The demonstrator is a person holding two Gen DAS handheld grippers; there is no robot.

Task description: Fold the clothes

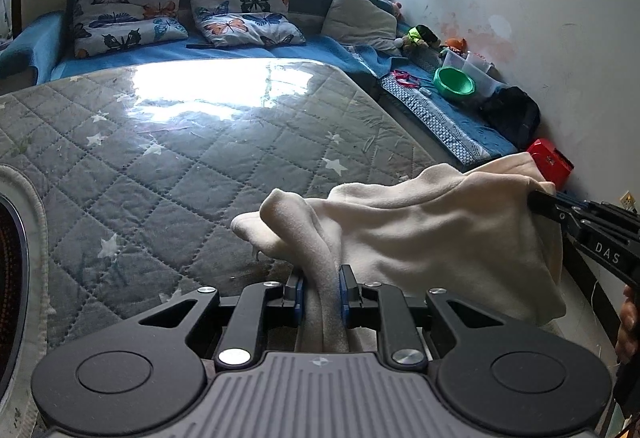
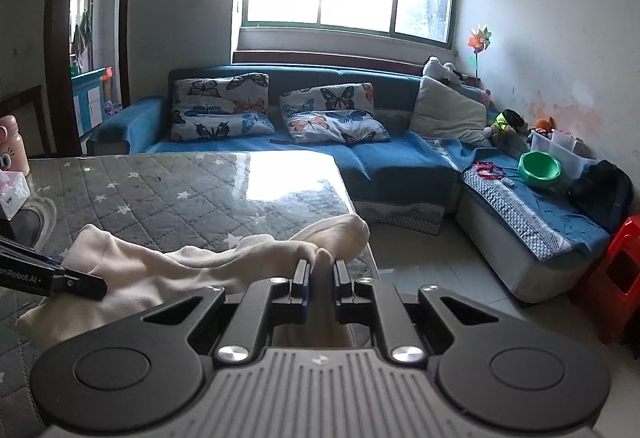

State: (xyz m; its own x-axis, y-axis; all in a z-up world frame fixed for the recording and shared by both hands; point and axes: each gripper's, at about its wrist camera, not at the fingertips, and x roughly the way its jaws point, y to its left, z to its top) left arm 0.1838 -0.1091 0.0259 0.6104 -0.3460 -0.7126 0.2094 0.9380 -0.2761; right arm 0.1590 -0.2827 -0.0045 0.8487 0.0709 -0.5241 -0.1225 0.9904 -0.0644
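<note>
A cream fleece garment (image 1: 432,234) hangs stretched between both grippers over the near right corner of the grey quilted table (image 1: 180,166). My left gripper (image 1: 322,280) is shut on a bunched fold of it, which runs back between the blue pads. At the right edge of the left wrist view my right gripper (image 1: 538,198) pinches the garment's far corner. In the right wrist view the right gripper (image 2: 322,270) is shut on a thin fold of the cream garment (image 2: 192,270), and the left gripper (image 2: 94,284) grips the cloth at the left, above the table (image 2: 180,190).
A blue L-shaped sofa (image 2: 400,162) with butterfly cushions (image 2: 220,106) runs behind and to the right of the table. On its right arm sit a green bowl (image 2: 538,166), clear boxes and a black bag (image 2: 604,194). A red stool (image 2: 616,274) stands near the wall. A pink bottle (image 2: 14,142) is at the table's left.
</note>
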